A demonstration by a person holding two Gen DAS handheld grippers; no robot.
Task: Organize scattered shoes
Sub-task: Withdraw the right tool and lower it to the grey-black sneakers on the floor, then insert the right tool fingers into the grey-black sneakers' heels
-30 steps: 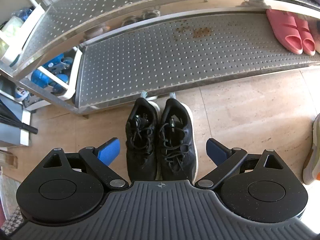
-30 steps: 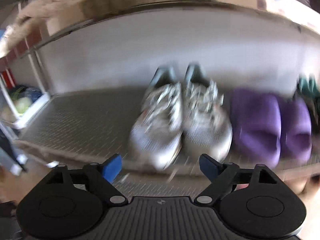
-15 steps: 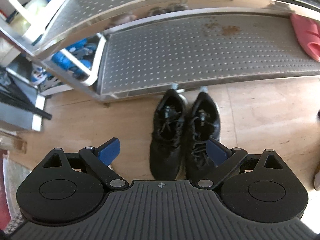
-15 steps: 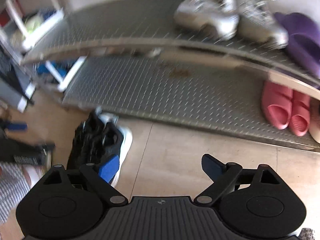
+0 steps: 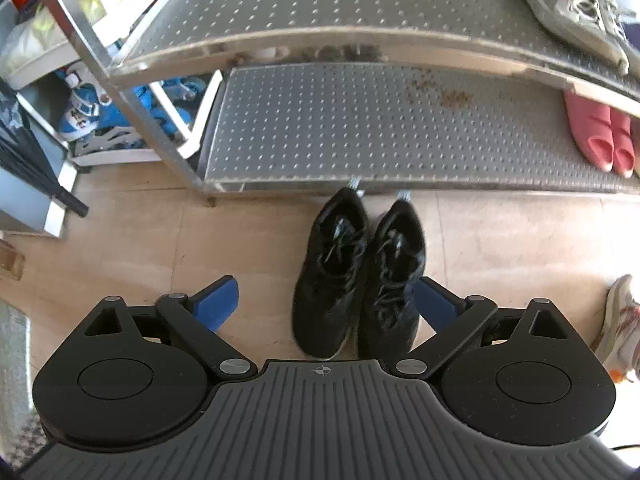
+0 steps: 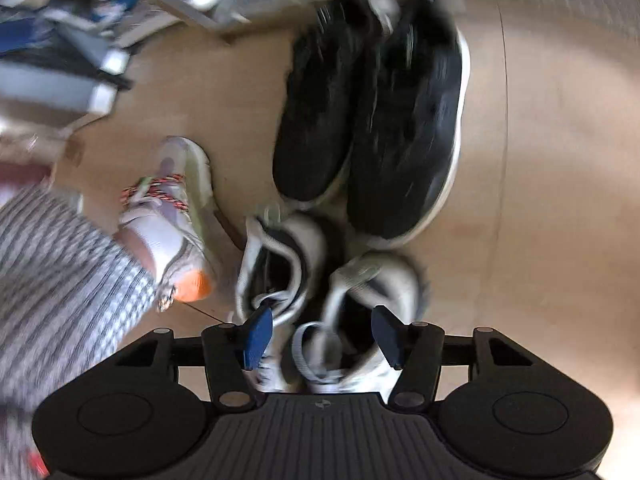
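Since a second ago the right hand-held gripper (image 6: 320,338) has swung down from the shelf to the floor, and the left hand-held gripper (image 5: 324,300) has pulled back a little from the black shoes (image 5: 358,272). Those black shoes stand side by side on the floor, heels close to the front edge of the bottom shelf (image 5: 360,128) and toes pointing back toward the left one. Their long way runs straight out from it, in line with its fingers. It is wide open and holds nothing; the shoes sit nearer its right finger than its left. Low over a pair of light grey shoes (image 6: 320,280) hangs the right hand-held gripper, with its blue pads (image 6: 256,336) partly open on either side of the shoe mouths. It is blurry there, so I cannot tell if a pad touches a shoe. This pair lies just behind the black pair's toes, and its long way also runs along the fingers. A person's foot in a white and orange shoe (image 6: 172,224) stands to the left. I think the right one is nearer a grab, and the bare bottom shelf has room ahead.
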